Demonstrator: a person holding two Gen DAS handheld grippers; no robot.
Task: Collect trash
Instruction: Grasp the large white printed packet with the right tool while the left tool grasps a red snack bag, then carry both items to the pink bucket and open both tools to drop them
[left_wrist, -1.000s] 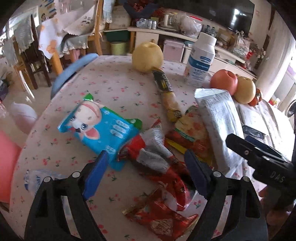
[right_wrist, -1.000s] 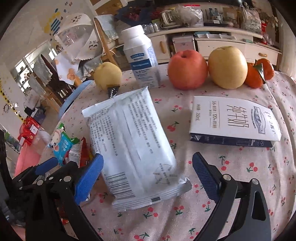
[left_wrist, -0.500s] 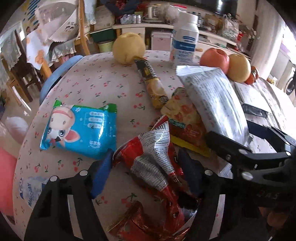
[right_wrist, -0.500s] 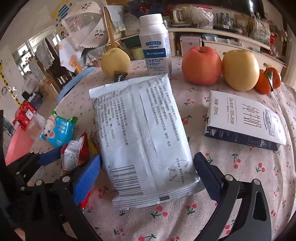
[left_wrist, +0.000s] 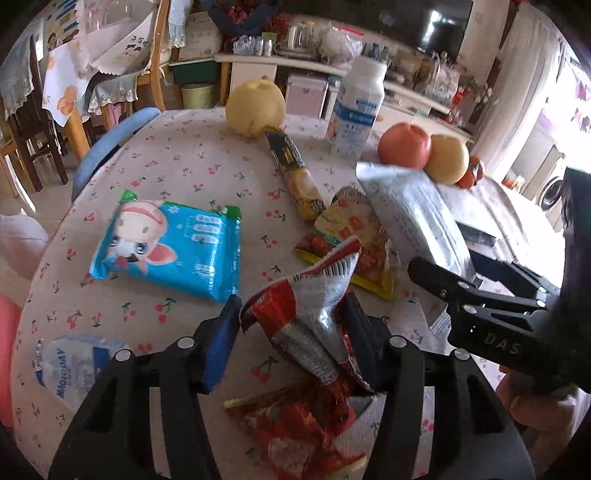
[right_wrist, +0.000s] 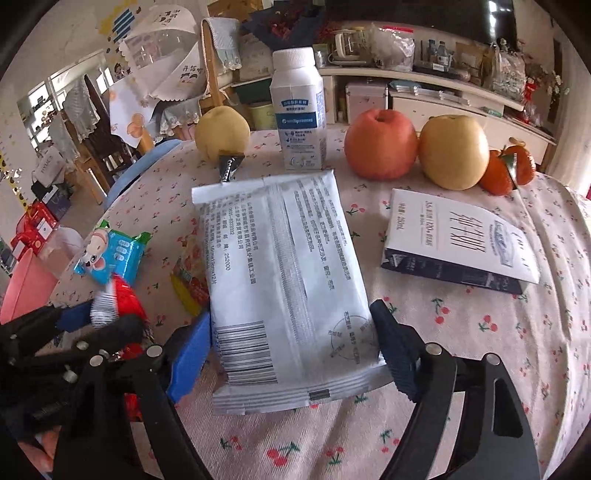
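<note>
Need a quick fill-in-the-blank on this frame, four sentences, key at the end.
1. The left gripper is closing around a crumpled ____ wrapper.
2. The white pouch lies between the fingers of the ____ gripper.
3. The milk bottle stands ____.
4. The red apple touches a ____ pear.

Missing: red; right; upright; yellow

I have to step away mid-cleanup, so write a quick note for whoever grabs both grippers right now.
Left gripper: closing around the crumpled red wrapper.
Right gripper: closing around the white packet, pads at its sides.
On the table: yellow wrapper, another red wrapper.
Done: nothing visibly collected.
Left: finish both grasps, gather the remaining wrappers.
</note>
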